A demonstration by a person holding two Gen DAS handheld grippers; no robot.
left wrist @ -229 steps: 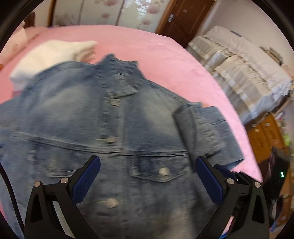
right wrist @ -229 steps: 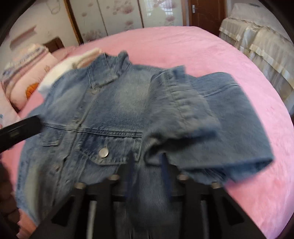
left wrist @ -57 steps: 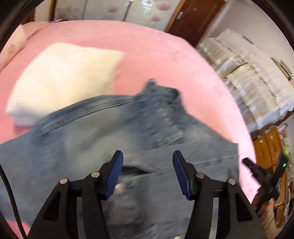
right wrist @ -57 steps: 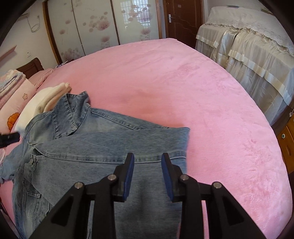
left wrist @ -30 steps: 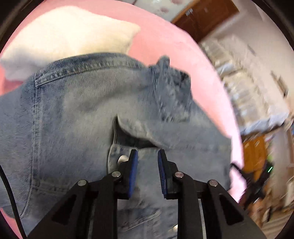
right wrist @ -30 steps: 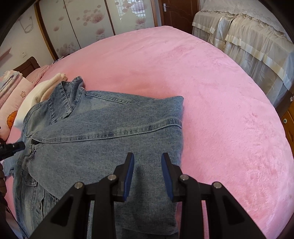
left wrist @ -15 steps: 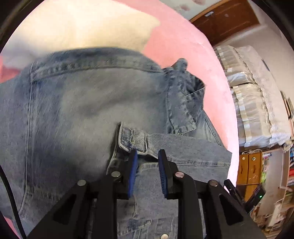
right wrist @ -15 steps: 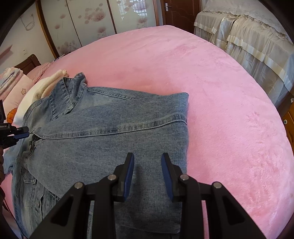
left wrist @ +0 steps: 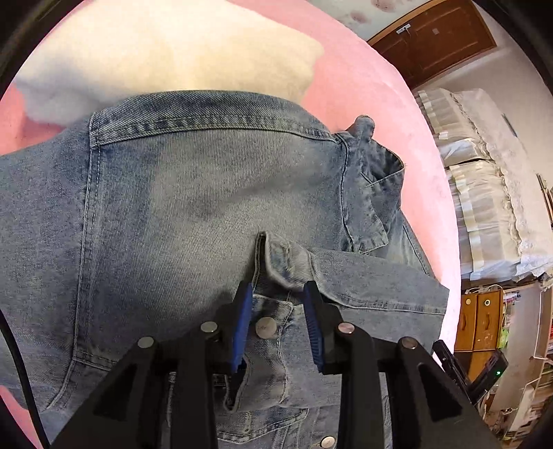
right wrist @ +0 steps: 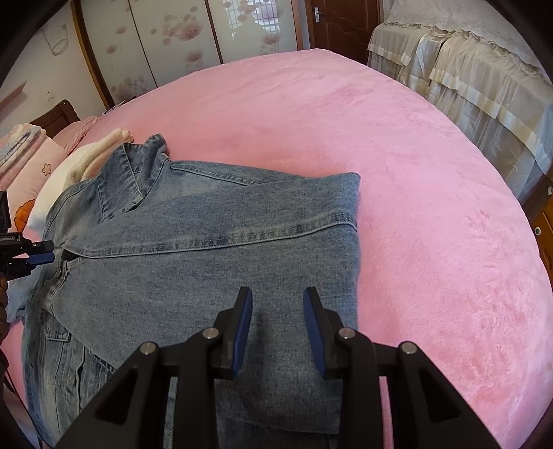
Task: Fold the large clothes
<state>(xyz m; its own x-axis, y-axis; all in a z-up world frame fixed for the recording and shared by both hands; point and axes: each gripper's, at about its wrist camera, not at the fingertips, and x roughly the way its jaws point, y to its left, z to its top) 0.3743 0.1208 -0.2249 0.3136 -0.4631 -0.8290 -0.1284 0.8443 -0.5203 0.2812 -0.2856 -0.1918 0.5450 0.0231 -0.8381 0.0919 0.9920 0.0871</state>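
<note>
A faded blue denim jacket lies partly folded on a pink bed. The left tool, its jaws just opening, straddles a cuff ungripped; the right tool hovers slightly parted, empty.

I see a big soft pink blanket spread over the bed, and a fluffy cream-white folded cloth lies on it. Behind the bed I see a dark brown wooden door, sliding doors with pink flowers painted on them, and a cream frilly cover.
</note>
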